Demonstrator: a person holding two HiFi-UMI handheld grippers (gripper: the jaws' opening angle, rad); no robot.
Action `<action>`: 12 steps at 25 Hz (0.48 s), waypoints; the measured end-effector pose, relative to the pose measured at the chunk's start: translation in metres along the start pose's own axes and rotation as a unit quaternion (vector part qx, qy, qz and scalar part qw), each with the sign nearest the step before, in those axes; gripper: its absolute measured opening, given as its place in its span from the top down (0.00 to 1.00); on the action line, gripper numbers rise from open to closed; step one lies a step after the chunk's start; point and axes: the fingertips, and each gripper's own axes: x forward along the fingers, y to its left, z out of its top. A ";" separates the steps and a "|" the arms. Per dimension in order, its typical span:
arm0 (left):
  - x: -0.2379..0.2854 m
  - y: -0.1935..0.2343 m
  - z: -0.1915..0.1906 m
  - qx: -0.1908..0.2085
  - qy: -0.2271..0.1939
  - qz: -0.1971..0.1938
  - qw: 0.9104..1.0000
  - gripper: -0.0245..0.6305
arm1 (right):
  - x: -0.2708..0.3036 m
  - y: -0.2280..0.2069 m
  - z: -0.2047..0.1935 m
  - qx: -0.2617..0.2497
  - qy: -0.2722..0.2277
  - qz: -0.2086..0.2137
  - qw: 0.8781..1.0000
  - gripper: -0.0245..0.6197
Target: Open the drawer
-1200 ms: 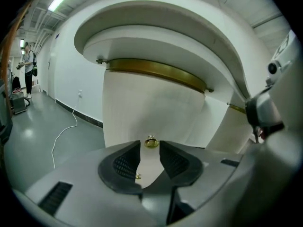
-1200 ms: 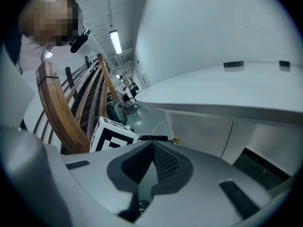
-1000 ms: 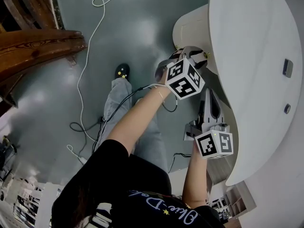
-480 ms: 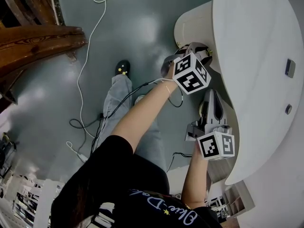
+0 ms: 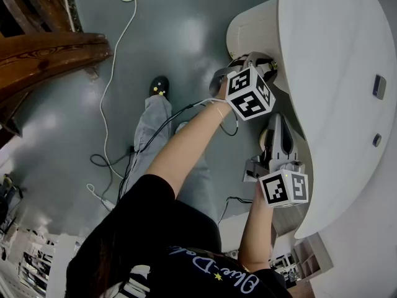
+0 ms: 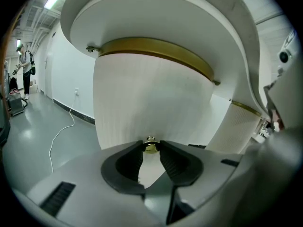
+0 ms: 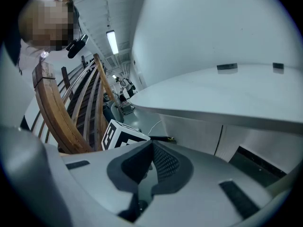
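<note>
Little is done yet — the drawer (image 6: 151, 98) beneath the tabletop (image 6: 156, 18) looks fully shut. The left claw (image 6: 151, 151) is closing round its brass knob (image 6: 150, 145); the right claw (image 7: 151, 150) hangs clenched, empty. Gripping and pulling remain.

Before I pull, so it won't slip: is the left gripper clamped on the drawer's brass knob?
Not yet clamped. The brass knob sits in the left gripper, between its jaws, which are closing on it.
</note>
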 end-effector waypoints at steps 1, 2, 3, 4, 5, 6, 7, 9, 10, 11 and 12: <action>0.000 0.000 0.000 0.003 0.000 -0.001 1.000 0.80 | 0.000 0.001 0.001 0.000 0.000 0.000 1.000 0.96; -0.001 0.000 0.000 0.005 0.001 -0.002 1.000 0.80 | 0.000 0.002 0.001 -0.001 -0.001 0.000 1.000 0.96; -0.001 0.000 0.000 0.007 0.001 -0.004 1.000 0.80 | 0.000 0.003 0.002 -0.002 -0.001 0.000 1.000 0.96; -0.001 0.000 0.000 0.009 0.002 -0.005 1.000 0.80 | 0.000 0.004 0.003 -0.002 -0.002 0.000 1.000 0.96; -0.001 0.000 0.000 0.012 0.003 -0.006 1.000 0.80 | 0.000 0.004 0.003 -0.003 -0.002 -0.001 1.000 0.96; -0.002 0.000 0.000 0.013 0.003 -0.005 1.000 0.80 | -0.001 0.004 0.003 -0.003 -0.003 -0.001 1.000 0.96; -0.003 0.000 -0.001 0.014 0.003 -0.005 1.000 0.80 | -0.001 0.004 0.003 -0.003 -0.002 -0.002 1.000 0.96; -0.006 -0.001 -0.004 0.010 0.002 -0.006 1.000 0.80 | -0.001 0.004 0.001 -0.002 -0.002 -0.001 1.000 0.96; -0.008 -0.001 -0.006 0.008 0.002 -0.008 1.000 0.80 | 0.000 0.005 0.000 -0.002 -0.002 -0.001 1.000 0.96; -0.010 -0.001 -0.008 0.009 0.002 -0.009 1.000 0.80 | 0.001 0.006 -0.001 -0.002 -0.001 -0.001 1.000 0.96; -0.012 -0.001 -0.009 0.012 0.004 -0.010 1.000 0.80 | 0.002 0.008 -0.002 -0.001 -0.001 -0.001 1.000 0.96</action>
